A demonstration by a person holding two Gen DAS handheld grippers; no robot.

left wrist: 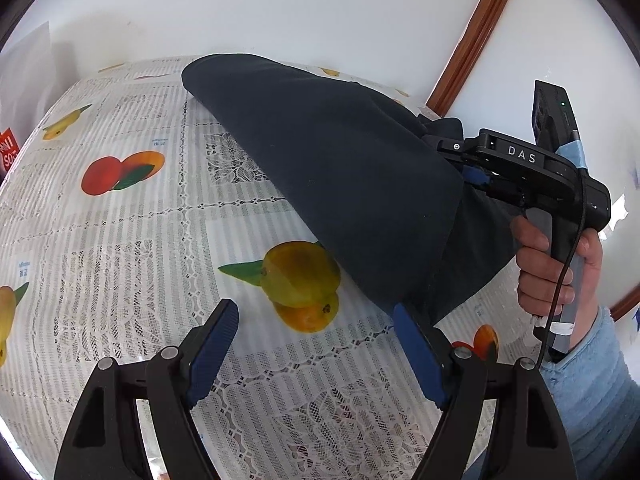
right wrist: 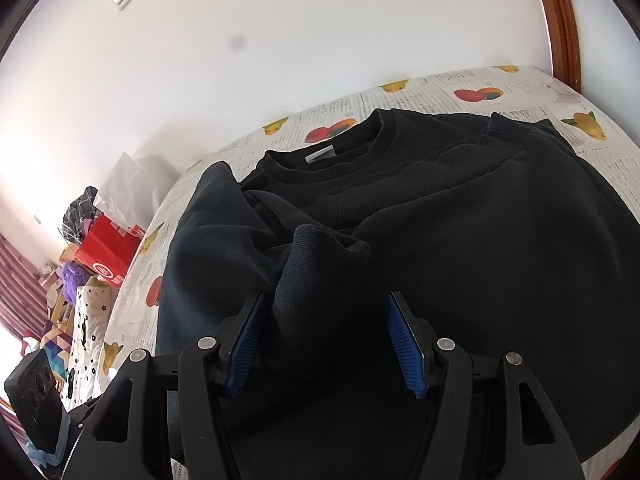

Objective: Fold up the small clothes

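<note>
A black sweatshirt (right wrist: 460,216) lies on the fruit-print tablecloth (left wrist: 120,240), neck collar with a white label (right wrist: 320,155) at the far side. A bunched fold of the sweatshirt (right wrist: 316,272) stands between the wide-apart blue pads of my right gripper (right wrist: 324,340), which is open. In the left wrist view the sweatshirt (left wrist: 340,184) drapes from the right gripper's tip (left wrist: 460,152) down to the table. My left gripper (left wrist: 316,344) is open and empty over the cloth, its right pad (left wrist: 416,352) beside the sweatshirt's lower edge.
A white wall stands behind the table, with a wooden door frame (left wrist: 468,44) at the right. Past the table's left edge are a red box (right wrist: 108,256), bags and patterned fabric (right wrist: 88,320). A phone-like device (right wrist: 36,404) sits at the lower left.
</note>
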